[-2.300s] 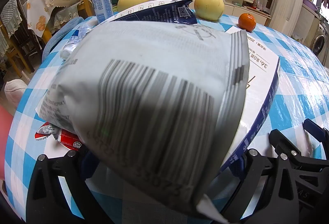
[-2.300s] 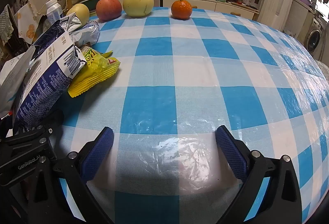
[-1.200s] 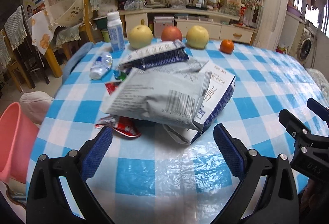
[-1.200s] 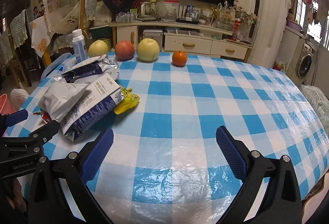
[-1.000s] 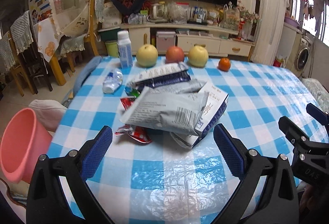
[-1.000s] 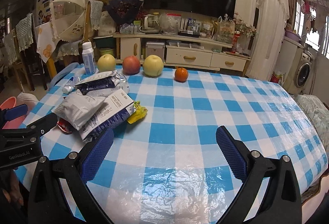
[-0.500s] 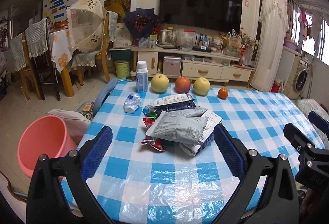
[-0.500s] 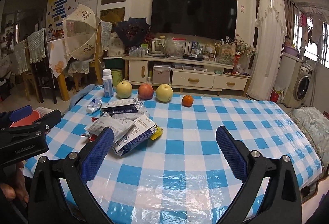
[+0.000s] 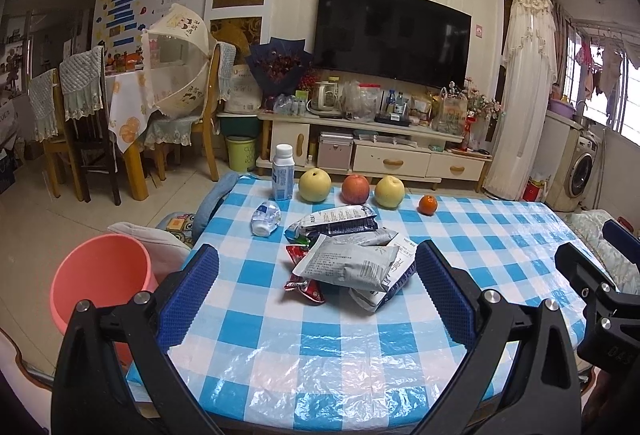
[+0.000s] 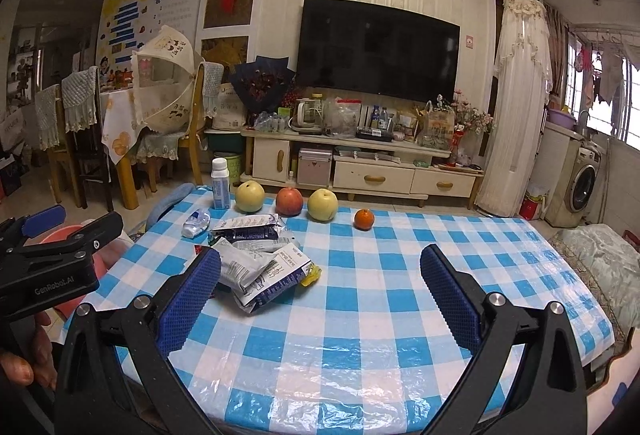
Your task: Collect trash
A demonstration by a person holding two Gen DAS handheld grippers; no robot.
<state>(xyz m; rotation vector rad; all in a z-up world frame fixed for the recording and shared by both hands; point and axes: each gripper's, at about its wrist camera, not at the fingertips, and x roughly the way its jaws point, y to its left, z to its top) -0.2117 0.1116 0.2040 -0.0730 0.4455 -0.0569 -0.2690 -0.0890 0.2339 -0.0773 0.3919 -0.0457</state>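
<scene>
trash (image 9: pixel 352 267) lies in a loose heap on the left half of the counter (image 9: pixel 500 255), toward its far edge: a grey snack bag (image 9: pixel 344 265) on top, a white and blue carton (image 9: pixel 394 279) under it, a dark blue packet (image 9: pixel 334 223) behind, and a red wrapper (image 9: pixel 306 285) poking out at the near side. a crushed clear bottle (image 9: pixel 265 219) rests just left of the heap, near the counter's left edge. along the far edge stand a white bottle (image 9: pixel 283 177), two yellow pears, a red apple (image 9: pixel 355 189) and a small orange (image 9: pixel 428 204). a pink bin (image 9: pixel 100 283) sits on the floor off the counter's left edge. the left gripper (image 9: pixel 316 295) hovers over the near edge, jaws wide and holding nothing. the right gripper (image 10: pixel 320 299) hangs likewise beside it, jaws wide, nothing between them.
</scene>
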